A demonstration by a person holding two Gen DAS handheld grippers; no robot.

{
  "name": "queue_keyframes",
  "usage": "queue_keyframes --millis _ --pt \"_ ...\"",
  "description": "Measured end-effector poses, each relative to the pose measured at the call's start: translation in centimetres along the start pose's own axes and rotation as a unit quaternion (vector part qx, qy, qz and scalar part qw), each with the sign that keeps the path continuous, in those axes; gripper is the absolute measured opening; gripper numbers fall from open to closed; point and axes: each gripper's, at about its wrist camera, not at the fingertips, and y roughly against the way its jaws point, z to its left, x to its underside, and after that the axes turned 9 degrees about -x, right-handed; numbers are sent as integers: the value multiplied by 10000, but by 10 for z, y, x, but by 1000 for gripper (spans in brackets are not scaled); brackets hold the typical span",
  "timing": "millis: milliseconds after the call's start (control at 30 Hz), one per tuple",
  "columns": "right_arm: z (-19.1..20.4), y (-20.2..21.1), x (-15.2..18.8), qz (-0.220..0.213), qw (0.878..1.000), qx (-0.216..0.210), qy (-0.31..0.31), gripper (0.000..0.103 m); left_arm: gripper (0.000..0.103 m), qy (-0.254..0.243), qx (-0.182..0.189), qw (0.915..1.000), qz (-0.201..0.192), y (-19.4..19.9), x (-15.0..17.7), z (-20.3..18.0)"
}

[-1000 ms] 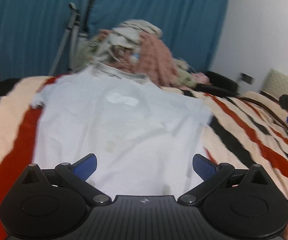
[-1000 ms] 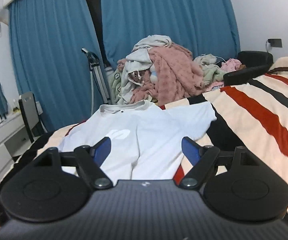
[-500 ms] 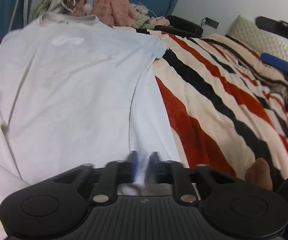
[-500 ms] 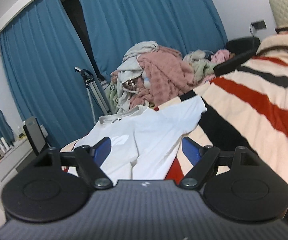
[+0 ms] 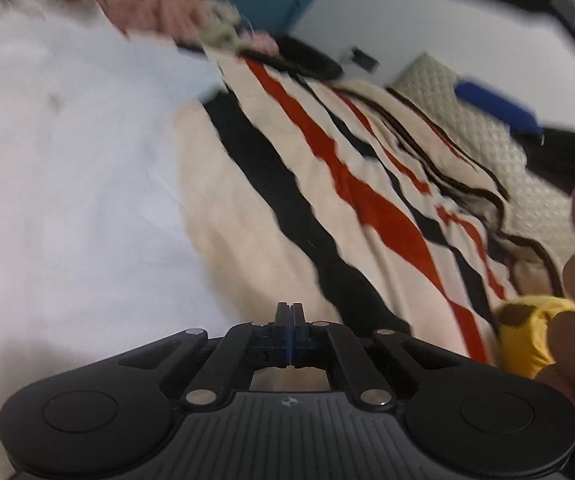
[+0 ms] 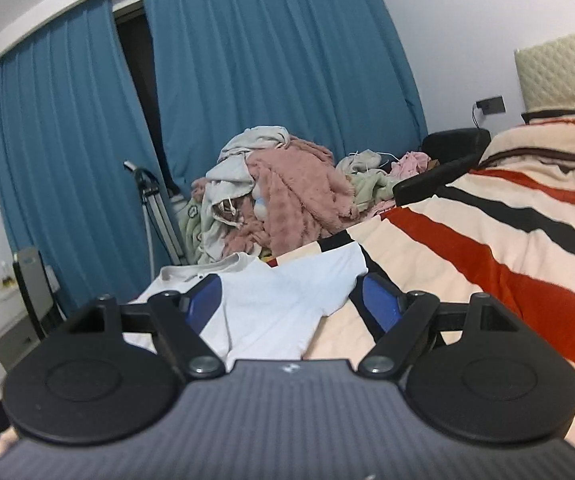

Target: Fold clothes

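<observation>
Left gripper [image 5: 290,322], jaws together beside the white shirt [image 5: 67,168]; right gripper [image 6: 293,304], jaws apart above the striped bed [image 6: 507,248].

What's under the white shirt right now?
The white shirt lies flat on the striped blanket, which shows past its right edge. Whatever sits beneath the shirt's middle is covered; nothing bulges through.
</observation>
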Motion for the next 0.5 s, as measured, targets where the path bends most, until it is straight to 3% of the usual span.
queue_keyframes --millis 133,233,367,500 --pt "-9 -3 1 71 9999 -56 -103 80 0 -315 -11 9994 166 -21 12 -16" --pt "-14 -9 4 186 9996 -156 -158 80 9 -346 -157 9993 40 -20 12 -14" --pt "-13 -11 6 205 9993 -261 -154 80 55 -343 -337 9985 -245 -4 4 -6" --pt "-11 -10 6 172 9992 -350 -113 80 74 -444 -619 9958 -498 27 -7 -1"
